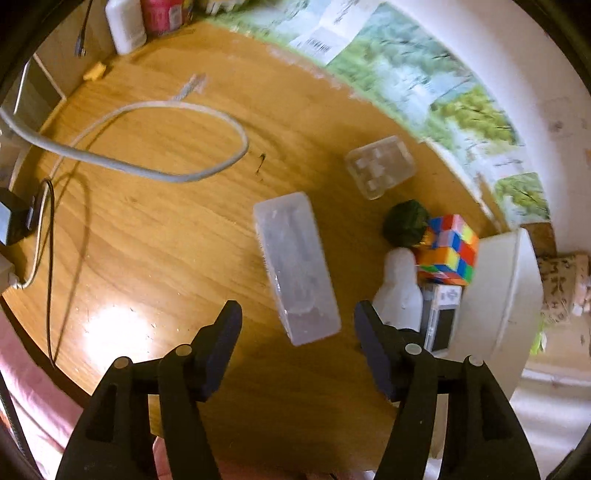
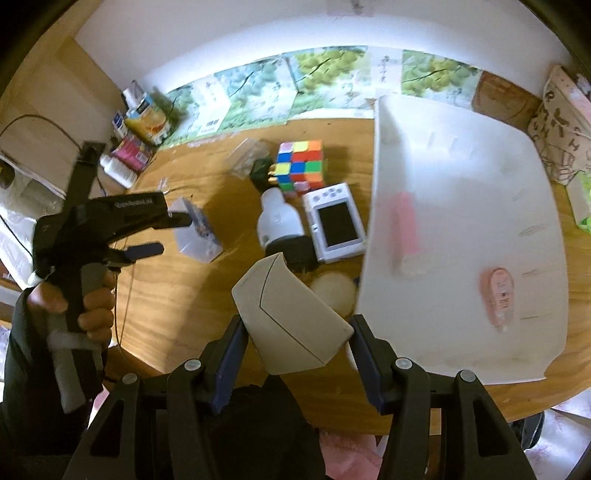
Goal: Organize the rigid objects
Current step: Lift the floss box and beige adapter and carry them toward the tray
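One wooden table (image 1: pixel 155 229), white tray (image 2: pixel 461 177), leafy posters (image 2: pixel 325 70) along white wall (image 2: pixel 221 33)

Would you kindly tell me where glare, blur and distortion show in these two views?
Left wrist view: bright glare on the wooden table; the clear plastic box is motion-smeared; the table edge bows from fisheye. Right wrist view: the white bin and pink items inside look blurred.

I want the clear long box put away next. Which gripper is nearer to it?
Left. The left gripper hangs open right over the clear box, jaws either side of its near end. The right gripper is off beside the white bin, shut on a beige case.
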Motion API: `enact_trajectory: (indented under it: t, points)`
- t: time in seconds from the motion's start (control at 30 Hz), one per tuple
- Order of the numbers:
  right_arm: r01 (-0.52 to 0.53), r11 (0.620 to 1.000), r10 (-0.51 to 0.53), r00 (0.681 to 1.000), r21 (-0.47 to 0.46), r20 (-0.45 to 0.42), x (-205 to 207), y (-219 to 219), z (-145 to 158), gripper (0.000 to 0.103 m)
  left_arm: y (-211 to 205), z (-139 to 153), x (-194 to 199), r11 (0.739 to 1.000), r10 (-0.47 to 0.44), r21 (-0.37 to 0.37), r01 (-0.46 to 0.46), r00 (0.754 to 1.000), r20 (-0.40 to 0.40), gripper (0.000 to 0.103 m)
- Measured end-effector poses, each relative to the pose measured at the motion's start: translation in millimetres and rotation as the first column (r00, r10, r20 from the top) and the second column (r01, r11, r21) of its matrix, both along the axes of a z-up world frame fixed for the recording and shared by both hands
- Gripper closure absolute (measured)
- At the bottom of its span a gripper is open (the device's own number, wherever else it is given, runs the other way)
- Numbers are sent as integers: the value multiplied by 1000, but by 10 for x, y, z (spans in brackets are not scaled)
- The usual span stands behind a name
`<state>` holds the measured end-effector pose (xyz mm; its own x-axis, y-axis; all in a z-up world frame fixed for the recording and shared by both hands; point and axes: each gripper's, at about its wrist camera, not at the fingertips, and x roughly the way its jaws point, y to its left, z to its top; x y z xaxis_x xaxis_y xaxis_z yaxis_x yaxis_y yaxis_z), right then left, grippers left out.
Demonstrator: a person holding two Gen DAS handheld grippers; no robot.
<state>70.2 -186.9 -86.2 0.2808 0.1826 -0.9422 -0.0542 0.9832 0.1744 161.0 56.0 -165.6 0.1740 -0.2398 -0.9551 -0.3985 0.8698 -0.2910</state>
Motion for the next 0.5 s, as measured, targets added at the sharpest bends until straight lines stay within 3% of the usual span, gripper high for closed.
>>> enact_trajectory:
  t: [0.23,0.37,0.5]
  points:
    - [47,999,-47,999,1,15,3,-272,75,46,39,-169,47,998,52,-16,-52,997,-53,39]
    - [64,998,-64,998,3,16,16,-419,103,46,29,-209,70,997,64,-47,-67,996,-54,61]
    - [76,997,-76,997,4,13,27,-568,119,46,15,-203,79,996,73,-42,-75,996,-51,62]
